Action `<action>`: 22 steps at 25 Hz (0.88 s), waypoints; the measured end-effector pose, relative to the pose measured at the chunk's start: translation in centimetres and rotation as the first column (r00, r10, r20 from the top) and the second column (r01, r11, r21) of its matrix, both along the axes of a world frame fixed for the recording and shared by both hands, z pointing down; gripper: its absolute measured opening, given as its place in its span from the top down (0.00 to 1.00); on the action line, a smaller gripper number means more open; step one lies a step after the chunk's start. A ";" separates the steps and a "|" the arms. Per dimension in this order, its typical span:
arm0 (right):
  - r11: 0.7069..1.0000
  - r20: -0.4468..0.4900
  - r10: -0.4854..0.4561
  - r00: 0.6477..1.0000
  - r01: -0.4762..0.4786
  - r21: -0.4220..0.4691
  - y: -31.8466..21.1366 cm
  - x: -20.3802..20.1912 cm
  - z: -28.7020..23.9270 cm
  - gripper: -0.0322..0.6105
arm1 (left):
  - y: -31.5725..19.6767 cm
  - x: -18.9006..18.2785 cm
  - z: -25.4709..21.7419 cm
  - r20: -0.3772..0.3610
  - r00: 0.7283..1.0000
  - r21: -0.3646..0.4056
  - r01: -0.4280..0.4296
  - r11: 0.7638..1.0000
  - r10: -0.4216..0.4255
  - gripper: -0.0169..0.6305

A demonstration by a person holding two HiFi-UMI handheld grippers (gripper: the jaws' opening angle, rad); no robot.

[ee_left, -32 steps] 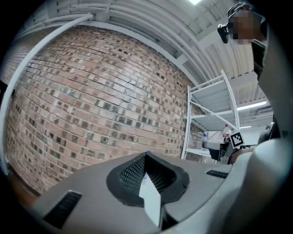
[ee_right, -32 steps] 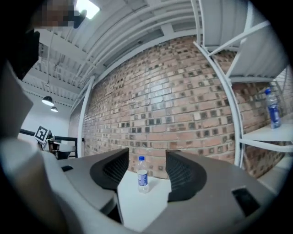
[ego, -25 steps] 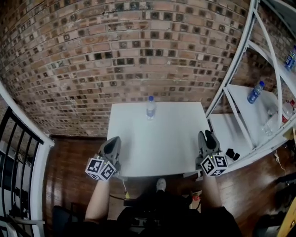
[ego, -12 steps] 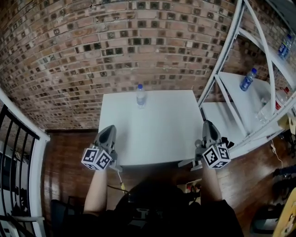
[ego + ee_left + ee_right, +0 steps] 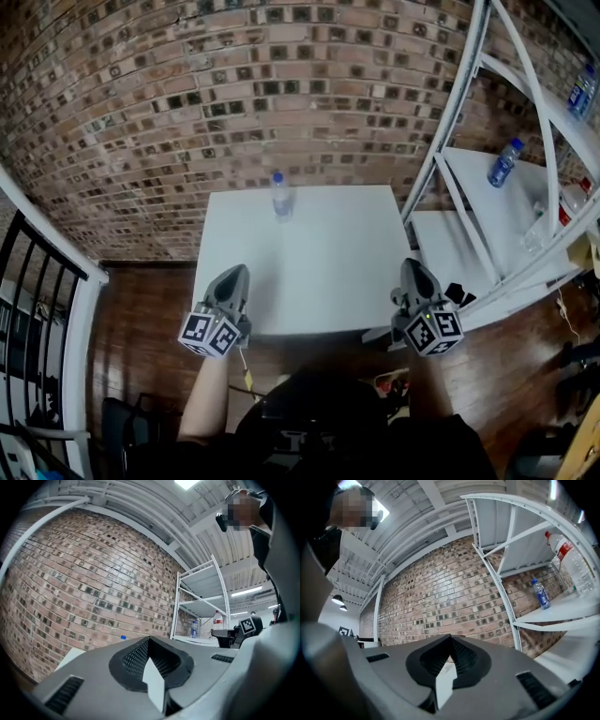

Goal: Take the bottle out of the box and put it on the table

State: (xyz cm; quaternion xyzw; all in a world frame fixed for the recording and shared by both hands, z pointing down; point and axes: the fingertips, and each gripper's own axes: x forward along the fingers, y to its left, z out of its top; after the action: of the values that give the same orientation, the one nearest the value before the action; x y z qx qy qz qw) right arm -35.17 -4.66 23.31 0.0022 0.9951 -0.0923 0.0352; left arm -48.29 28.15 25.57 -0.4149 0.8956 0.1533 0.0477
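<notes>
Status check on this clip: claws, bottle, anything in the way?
Left claw shut, empty. Right claw shut, empty. Bottle upright at table's far edge; no box in sight. Nothing between claws and bottle.

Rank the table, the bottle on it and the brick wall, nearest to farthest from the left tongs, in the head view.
1. Table, near edge beside the left tongs.
2. Bottle, at the table's far edge.
3. Brick wall, behind the table.

Closed right gripper (image 5: 450,643) before brick wall (image 5: 440,599)
</notes>
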 end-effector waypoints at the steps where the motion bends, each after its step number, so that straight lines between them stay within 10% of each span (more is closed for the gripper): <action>1: 1.000 0.000 -0.011 1.000 0.011 -0.008 0.1 -0.1 0.2 0.95 | 0.0 0.3 0.0 -0.003 1.000 -0.008 -0.001 1.000 0.001 0.97; 22: 0.990 -0.039 -0.144 0.989 0.144 -0.005 2.0 -1.8 0.6 0.95 | 1.3 1.3 -0.7 -0.013 0.999 0.022 0.053 0.998 -0.053 0.97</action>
State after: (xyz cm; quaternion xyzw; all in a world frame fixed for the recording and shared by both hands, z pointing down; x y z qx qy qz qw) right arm -36.97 -2.69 23.91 0.0720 0.9928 -0.0955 0.0086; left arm -47.02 29.48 24.89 -0.3895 0.9048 0.1645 0.0508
